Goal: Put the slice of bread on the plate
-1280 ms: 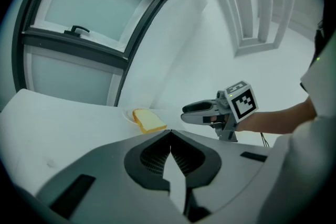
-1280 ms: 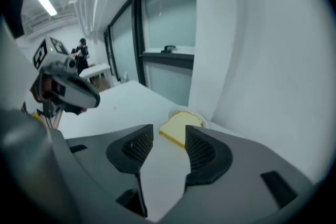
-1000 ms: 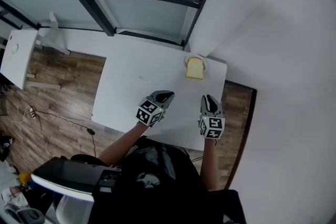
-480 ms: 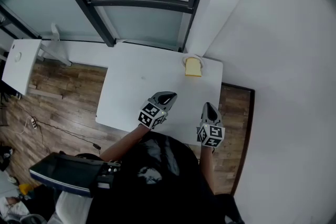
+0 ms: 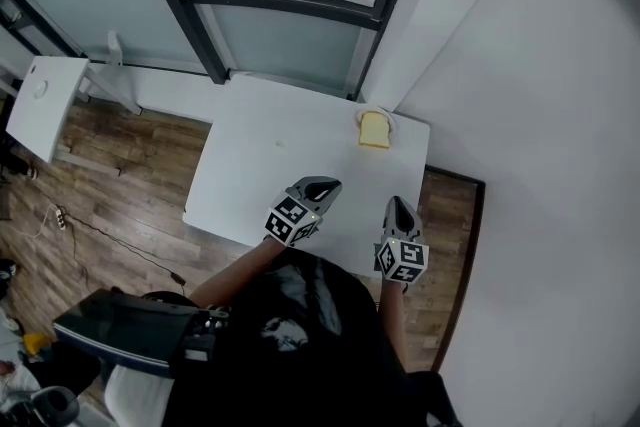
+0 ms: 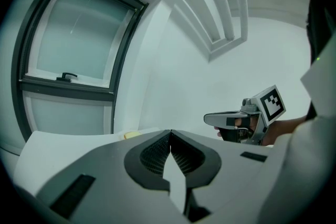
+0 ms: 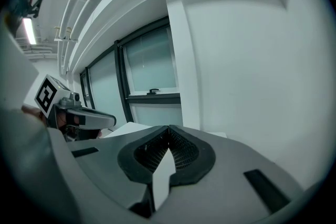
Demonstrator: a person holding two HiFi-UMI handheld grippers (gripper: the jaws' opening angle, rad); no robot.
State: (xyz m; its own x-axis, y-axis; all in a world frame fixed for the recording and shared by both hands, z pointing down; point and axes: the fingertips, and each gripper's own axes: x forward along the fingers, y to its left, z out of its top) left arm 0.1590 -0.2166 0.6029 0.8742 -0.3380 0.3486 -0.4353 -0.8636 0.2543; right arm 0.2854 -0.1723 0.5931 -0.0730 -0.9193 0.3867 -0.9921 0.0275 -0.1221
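A pale yellow slice of bread (image 5: 375, 129) lies on a small white plate (image 5: 389, 121) at the far right corner of the white table (image 5: 260, 170), near the wall. Only a yellow sliver of the bread (image 6: 132, 135) shows in the left gripper view. My left gripper (image 5: 327, 185) hovers over the table's near edge, shut and empty, its tips meeting (image 6: 170, 132). My right gripper (image 5: 398, 202) hangs over the near right edge, also shut with nothing in it (image 7: 168, 127). Both are well short of the plate.
A dark-framed window (image 5: 290, 0) with a handle runs behind the table, and a white wall (image 5: 520, 115) stands to the right. A small white side table (image 5: 40, 105) is at the left on the wood floor (image 5: 110, 175). A dark device (image 5: 130, 330) sits by my body.
Both grippers drew back toward me from the table's middle to its near edge. The bread stayed on the plate. The head view shifted a little.
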